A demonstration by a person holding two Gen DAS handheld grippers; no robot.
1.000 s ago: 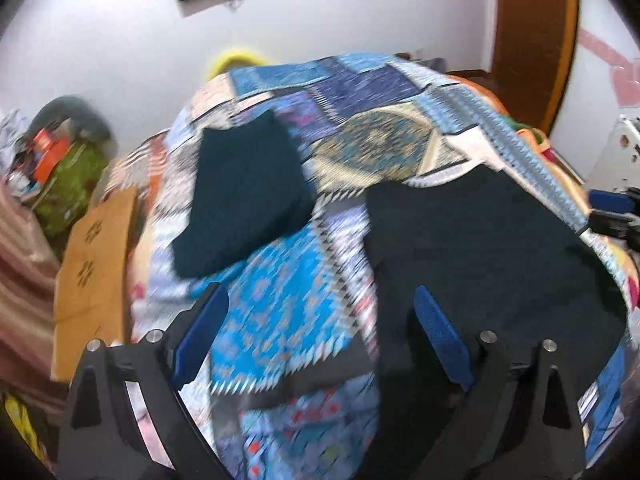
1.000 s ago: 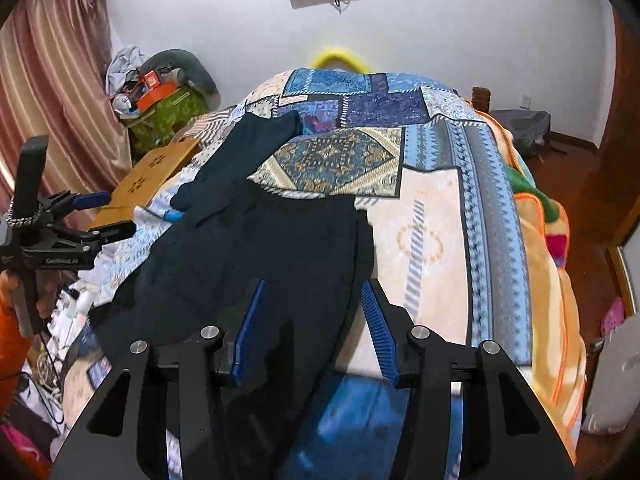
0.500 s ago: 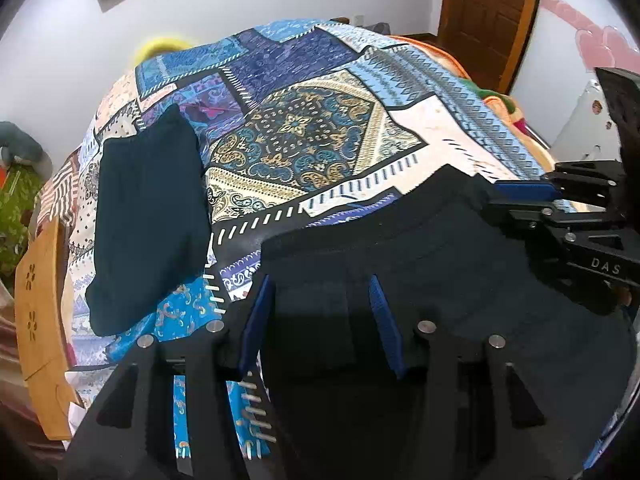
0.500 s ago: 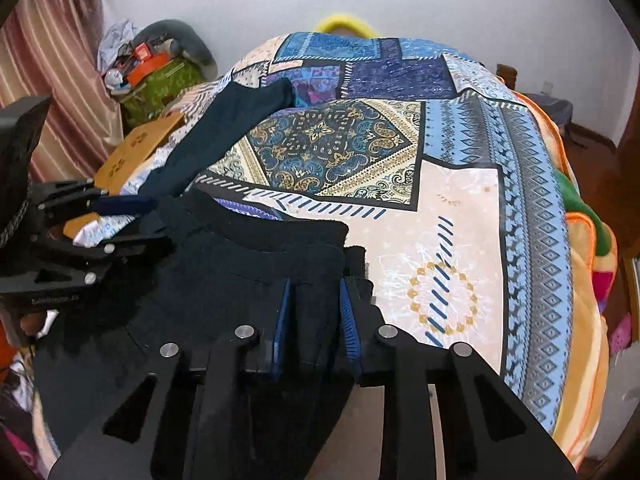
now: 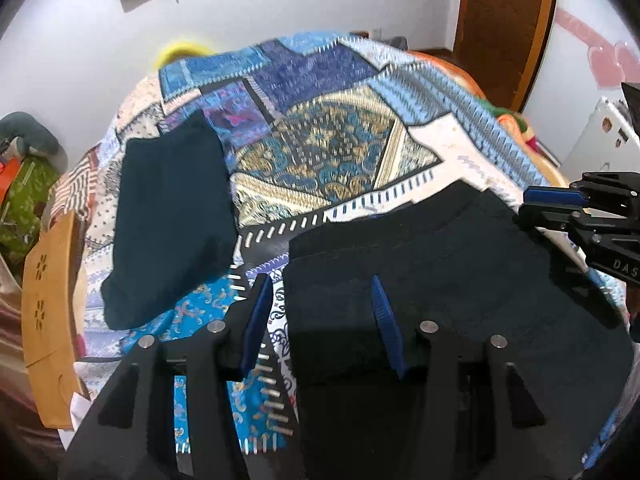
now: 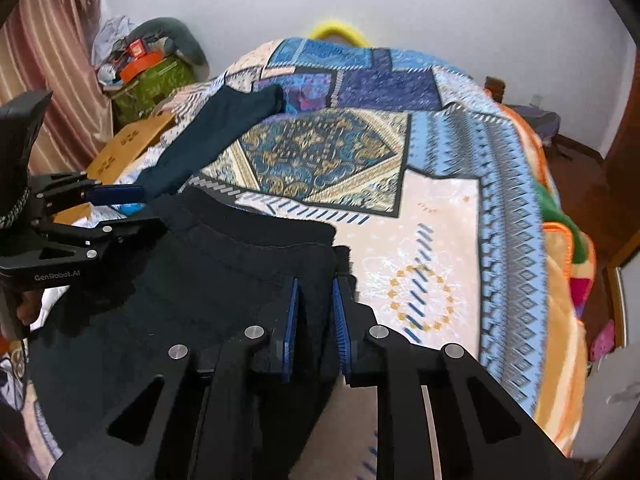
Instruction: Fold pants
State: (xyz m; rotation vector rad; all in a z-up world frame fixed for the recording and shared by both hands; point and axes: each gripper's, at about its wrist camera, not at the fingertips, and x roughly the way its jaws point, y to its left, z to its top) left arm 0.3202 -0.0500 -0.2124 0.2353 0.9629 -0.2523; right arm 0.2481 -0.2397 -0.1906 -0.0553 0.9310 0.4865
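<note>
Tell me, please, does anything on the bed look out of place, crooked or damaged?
Nothing looks damaged or spilled. The black pants lie near the bed's edge on the patterned blanket, with the right tool pinching one corner. A second dark garment lies slightly askew farther up the blanket, but it seems only set aside.

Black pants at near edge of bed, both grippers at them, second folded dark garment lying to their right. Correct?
Not quite. The folded dark garment lies to the left of the black pants, as the left wrist view shows. The rest holds: left gripper and right gripper are at the pants.
</note>
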